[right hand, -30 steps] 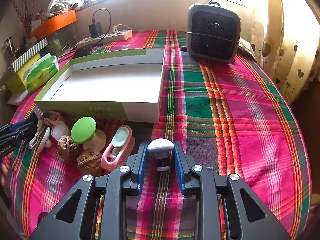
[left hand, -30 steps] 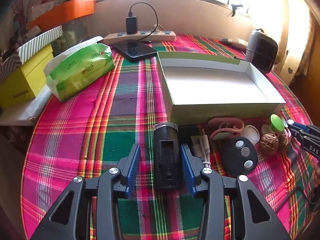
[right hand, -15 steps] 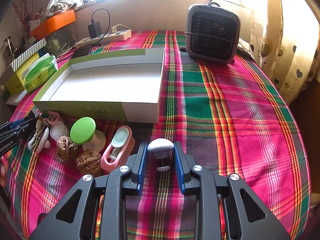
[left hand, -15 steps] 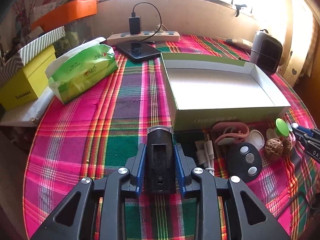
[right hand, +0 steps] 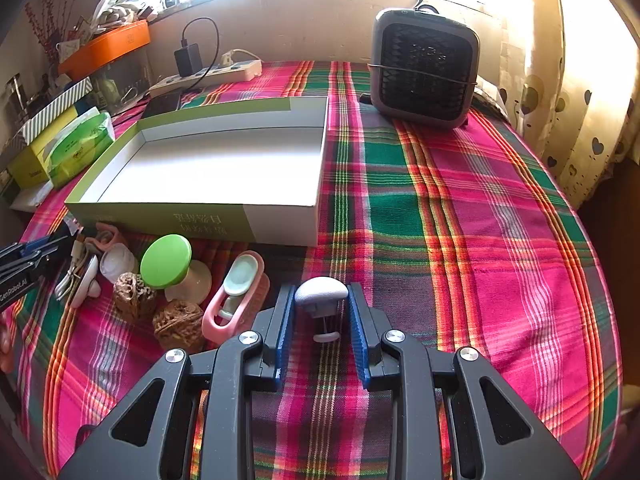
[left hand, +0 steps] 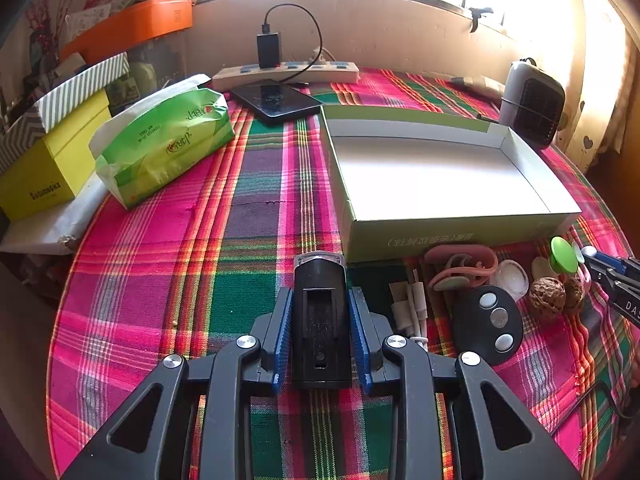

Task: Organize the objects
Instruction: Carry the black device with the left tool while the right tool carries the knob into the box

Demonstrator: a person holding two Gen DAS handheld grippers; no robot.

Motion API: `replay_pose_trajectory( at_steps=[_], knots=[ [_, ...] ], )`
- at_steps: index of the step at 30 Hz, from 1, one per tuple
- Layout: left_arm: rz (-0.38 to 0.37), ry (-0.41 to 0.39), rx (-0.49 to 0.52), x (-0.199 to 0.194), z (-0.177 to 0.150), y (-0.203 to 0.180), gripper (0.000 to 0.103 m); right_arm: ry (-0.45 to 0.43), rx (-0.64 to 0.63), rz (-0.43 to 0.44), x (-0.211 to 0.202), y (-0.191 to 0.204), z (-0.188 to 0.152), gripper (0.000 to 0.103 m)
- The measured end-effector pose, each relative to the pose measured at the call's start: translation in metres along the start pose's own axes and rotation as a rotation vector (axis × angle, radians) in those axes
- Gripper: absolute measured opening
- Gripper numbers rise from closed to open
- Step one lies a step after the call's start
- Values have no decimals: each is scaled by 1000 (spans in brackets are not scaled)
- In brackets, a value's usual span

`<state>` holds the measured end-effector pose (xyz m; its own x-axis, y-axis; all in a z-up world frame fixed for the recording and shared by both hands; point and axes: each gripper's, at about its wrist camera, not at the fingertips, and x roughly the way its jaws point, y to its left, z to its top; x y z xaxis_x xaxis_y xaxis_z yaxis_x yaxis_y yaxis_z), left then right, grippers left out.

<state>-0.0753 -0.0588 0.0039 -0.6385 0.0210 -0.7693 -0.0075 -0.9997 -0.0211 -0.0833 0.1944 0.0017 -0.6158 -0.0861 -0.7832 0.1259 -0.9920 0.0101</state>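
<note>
My left gripper is shut on a black box-shaped device that lies on the plaid cloth, its blue pads pressed to both sides. Just beyond it stands a shallow open box with green walls and a white inside, holding nothing. My right gripper is shut on a small white cap-shaped knob. Between the two grippers, along the front wall of the box, lie a black three-button remote, a white cable, two walnuts, a green-topped piece and a pink holder.
A green tissue pack and a yellow box sit at the left. At the back, under the window, lie a phone and a power strip. A grey fan heater stands back right. The round table's edge curves close on both sides.
The left gripper's jaws, wide apart around the black device a second ago, have closed onto its sides. The right gripper and its white knob have not moved.
</note>
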Motion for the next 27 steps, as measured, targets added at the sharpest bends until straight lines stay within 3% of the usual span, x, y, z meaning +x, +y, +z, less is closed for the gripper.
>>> replay_pose_trajectory(
  at_steps=[13,27],
  knots=[
    [-24,-16,2,-15,9,-1,25,-10,8,13,-5,-1,3,27],
    [-65,-43,15,-31,38,-11,25,-61,-5,35,-26,2,27,27]
  ],
)
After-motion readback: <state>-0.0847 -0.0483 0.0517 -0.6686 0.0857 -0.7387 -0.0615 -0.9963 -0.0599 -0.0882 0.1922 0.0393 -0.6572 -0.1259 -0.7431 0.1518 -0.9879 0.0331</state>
